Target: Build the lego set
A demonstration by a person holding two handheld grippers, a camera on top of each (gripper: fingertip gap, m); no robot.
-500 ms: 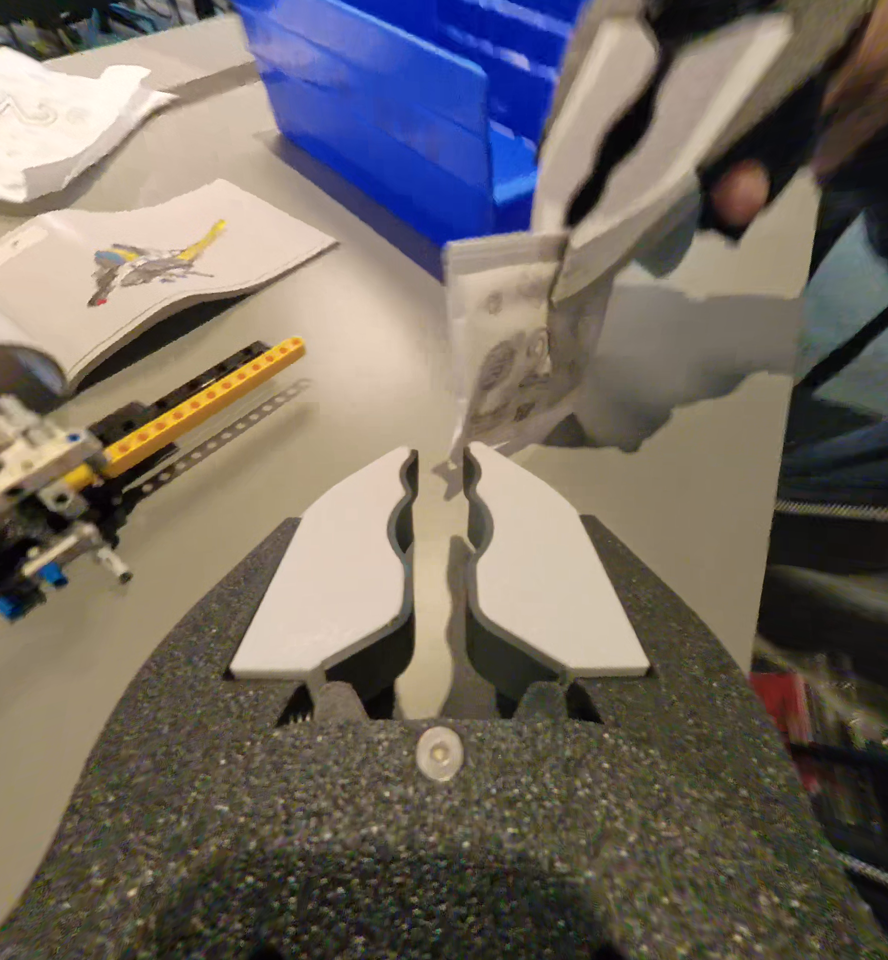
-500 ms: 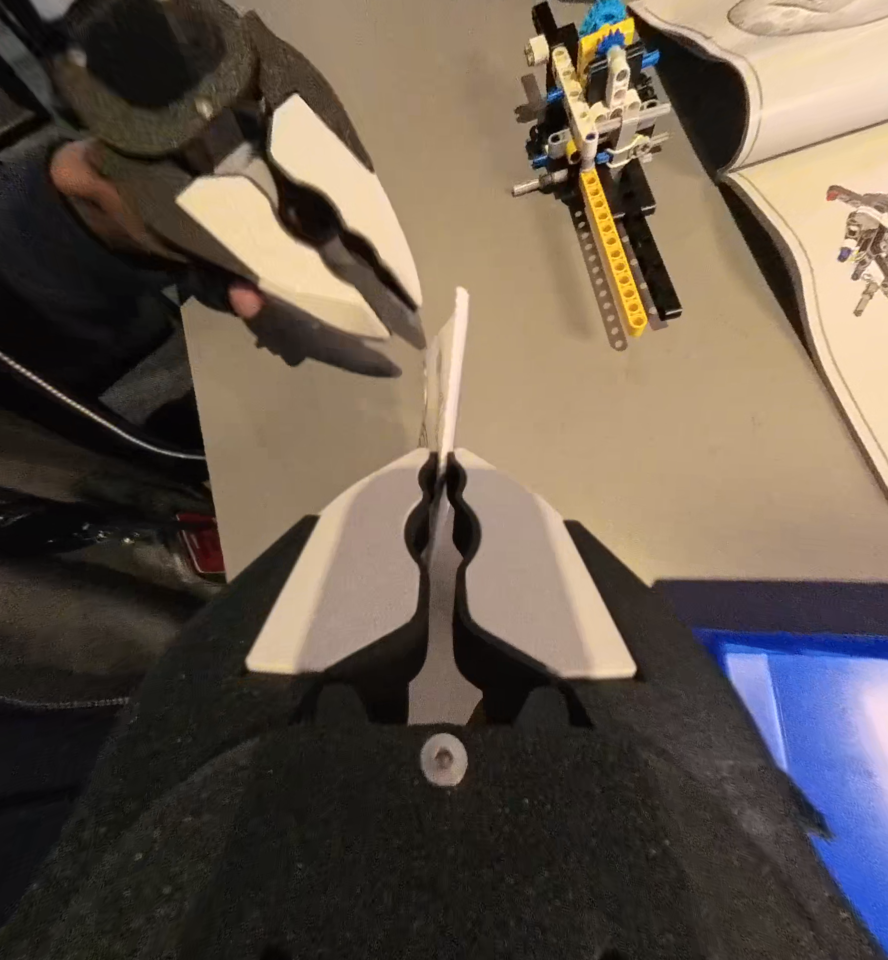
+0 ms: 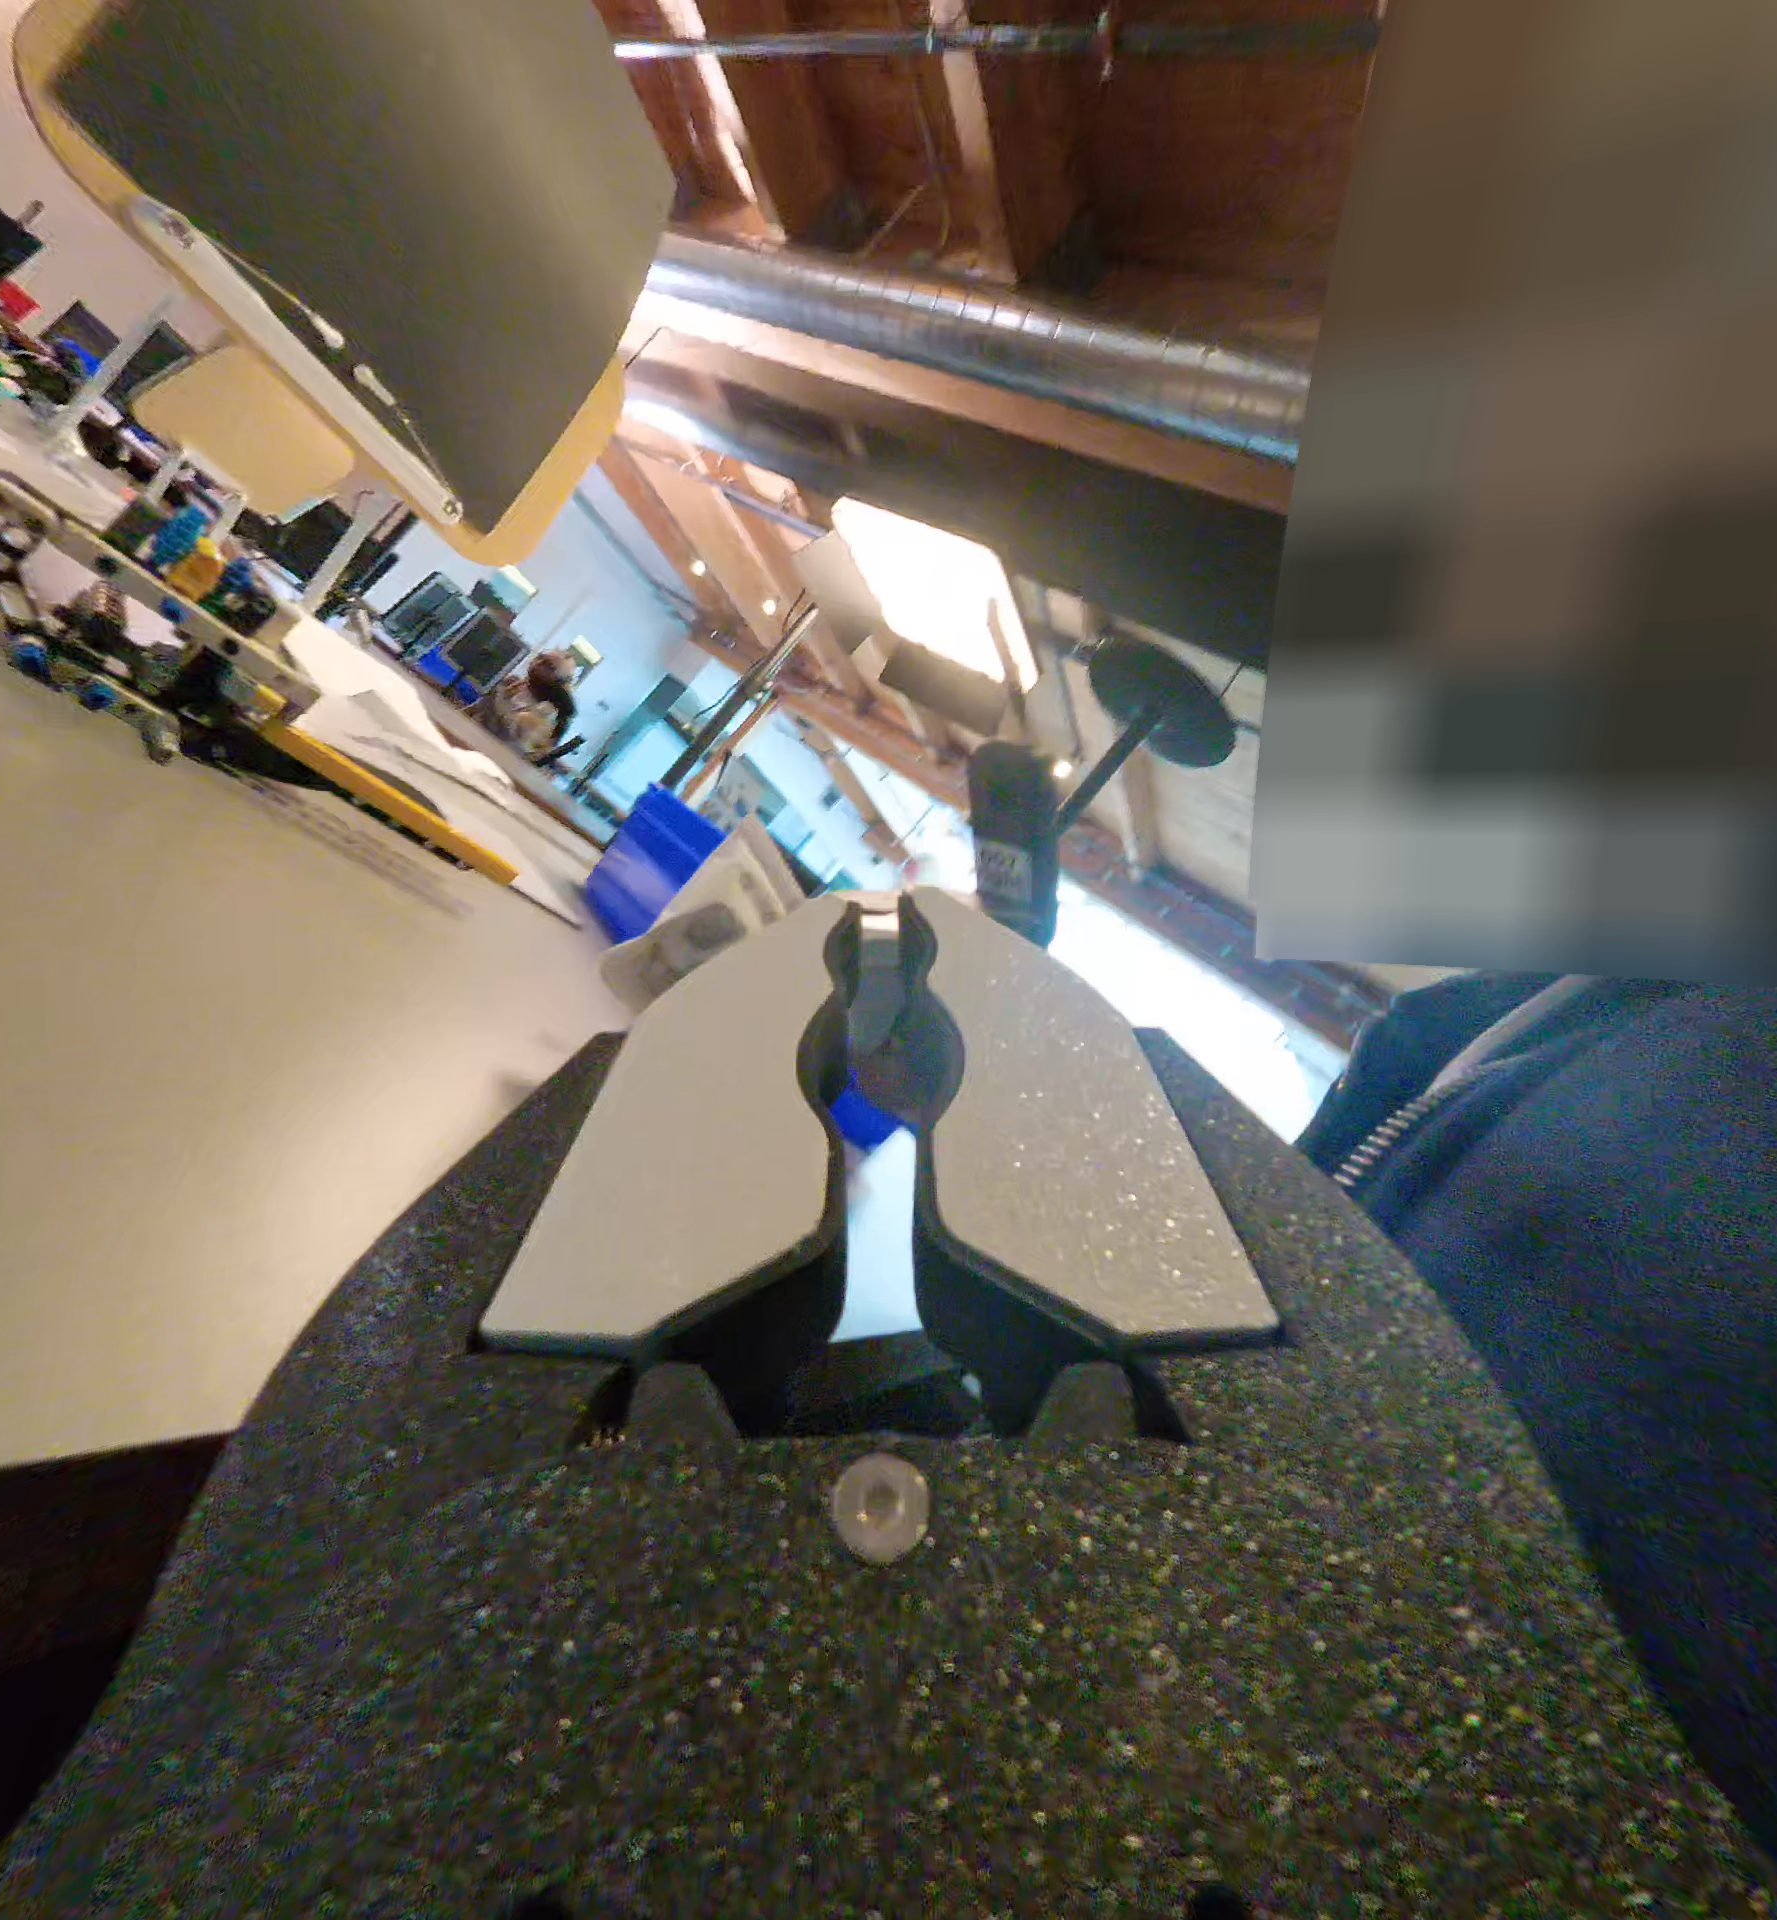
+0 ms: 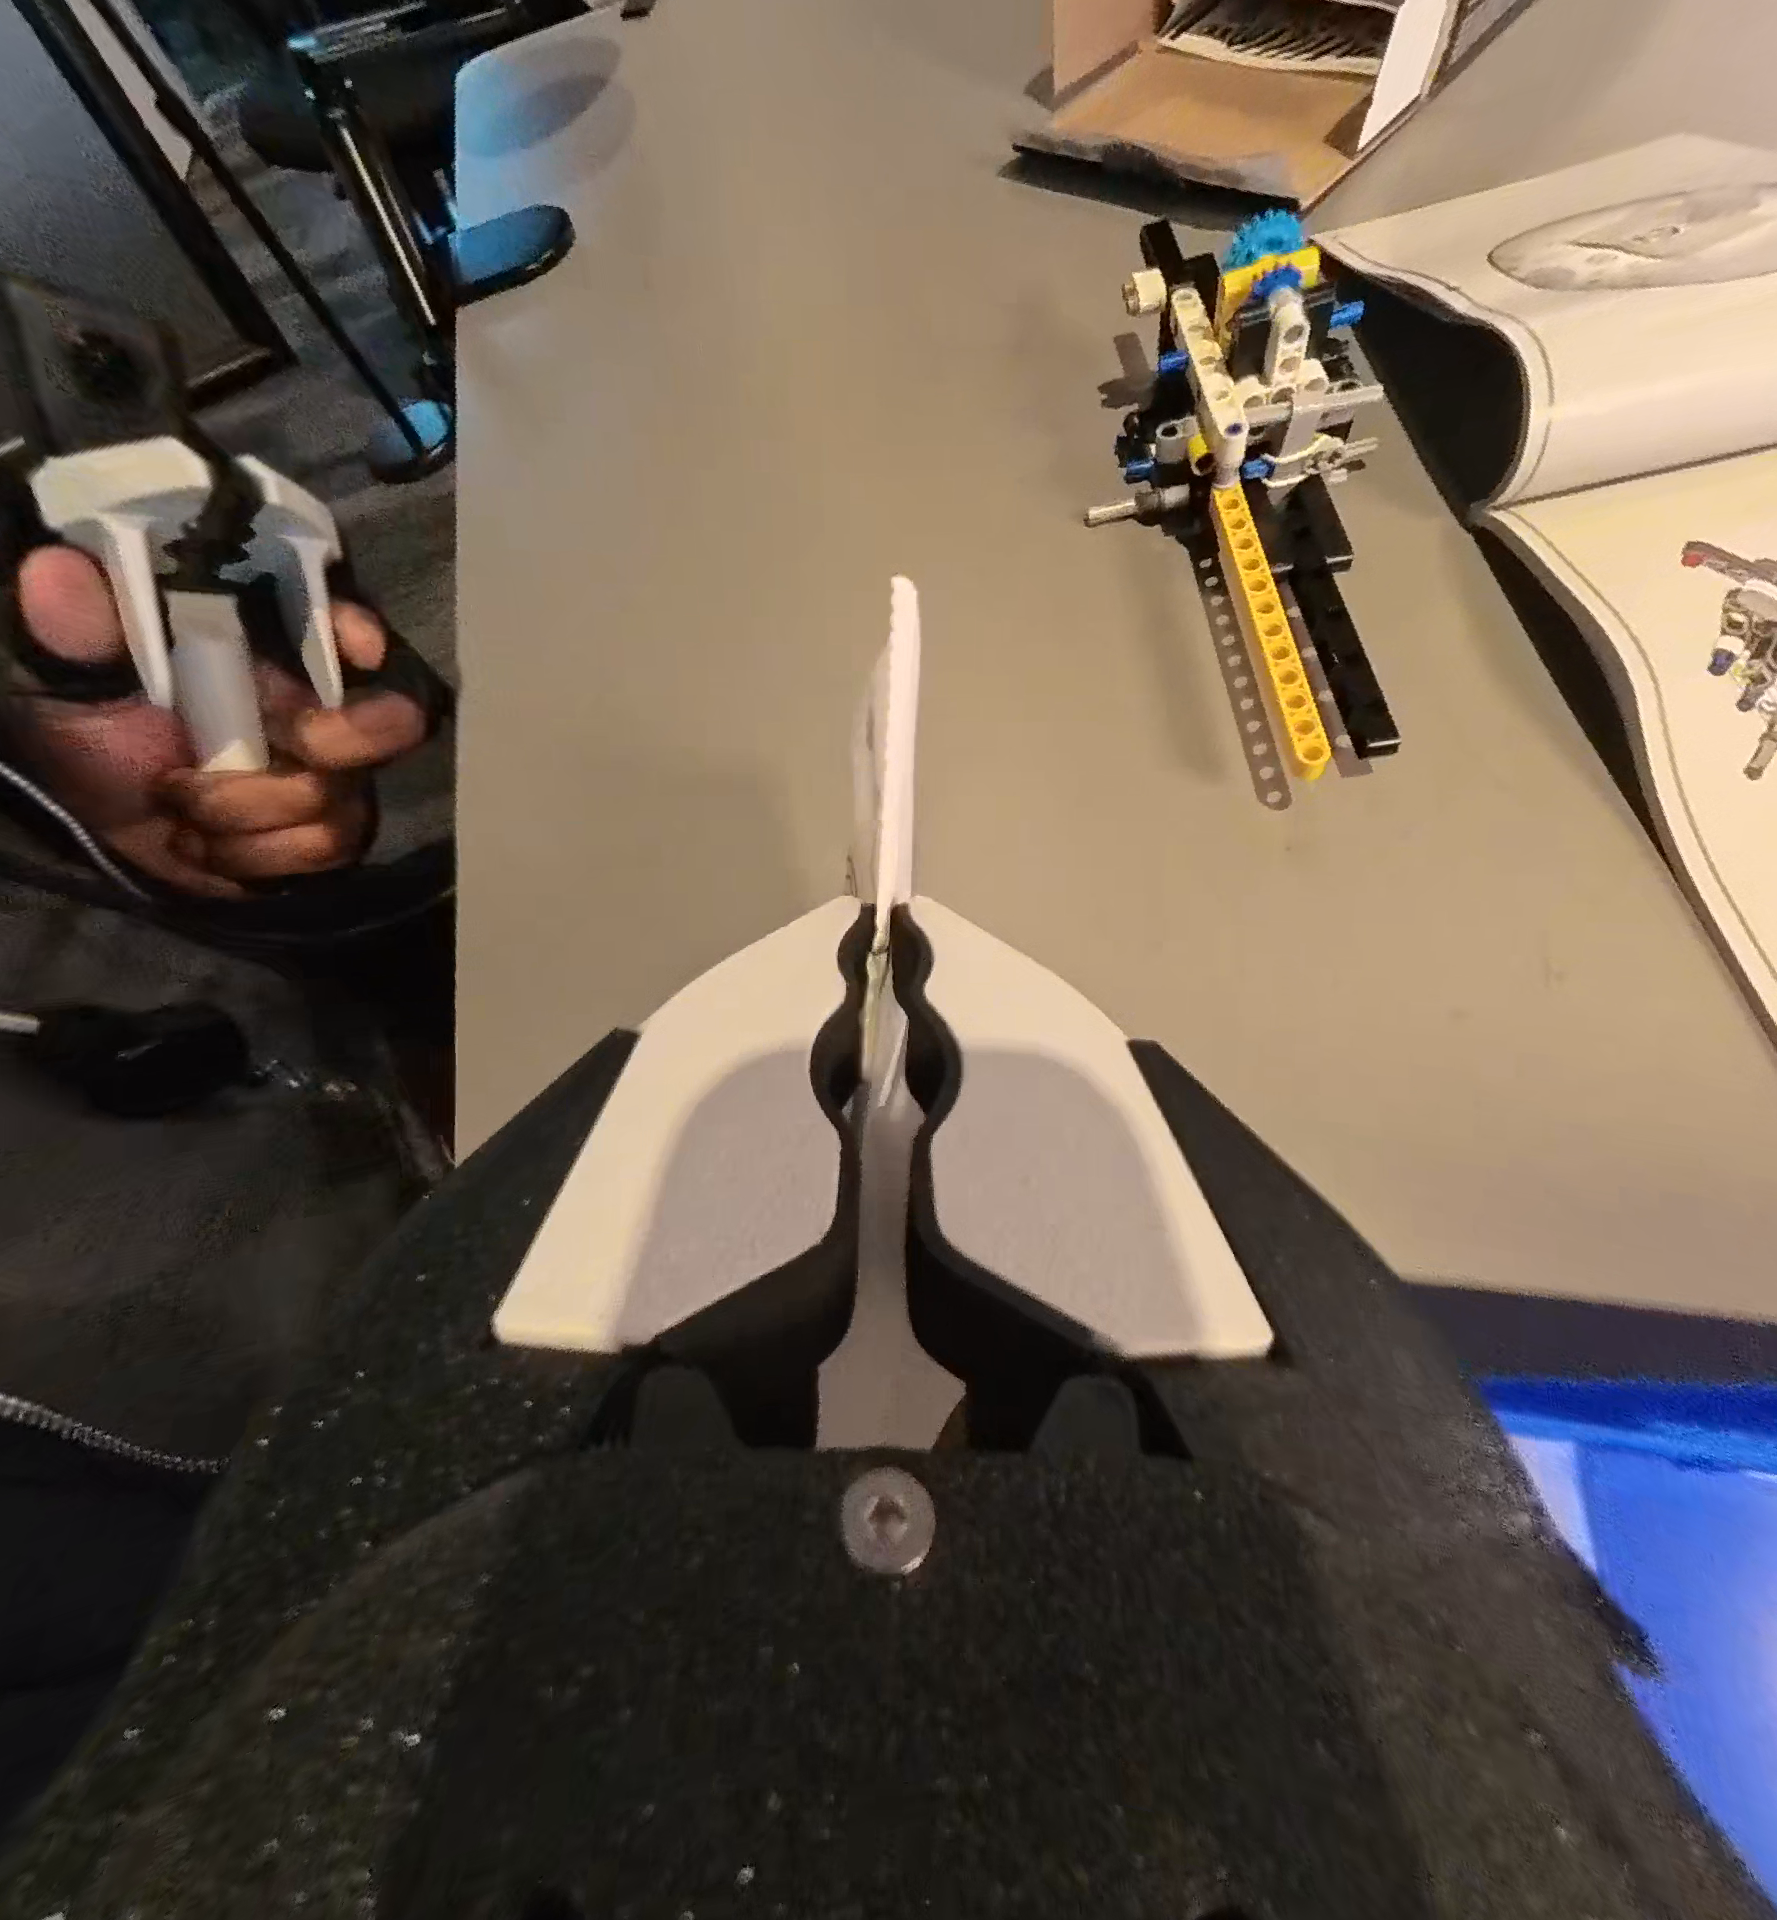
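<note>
Your right gripper (image 4: 882,914): fingers clamped on one white parts bag (image 4: 894,727), edge-on, upright above grey table (image 4: 718,520). Your left gripper (image 4: 214,509): off table's left edge, in hand (image 4: 240,748); in its own view tips nearly together, nothing visibly between them. One partly built lego model (image 4: 1253,416) on table beyond bag, to right; one yellow beam (image 4: 1273,634) pointing back toward bag. One open instruction booklet (image 4: 1715,499) just right of model. One cardboard box (image 4: 1227,94) beyond model.
</note>
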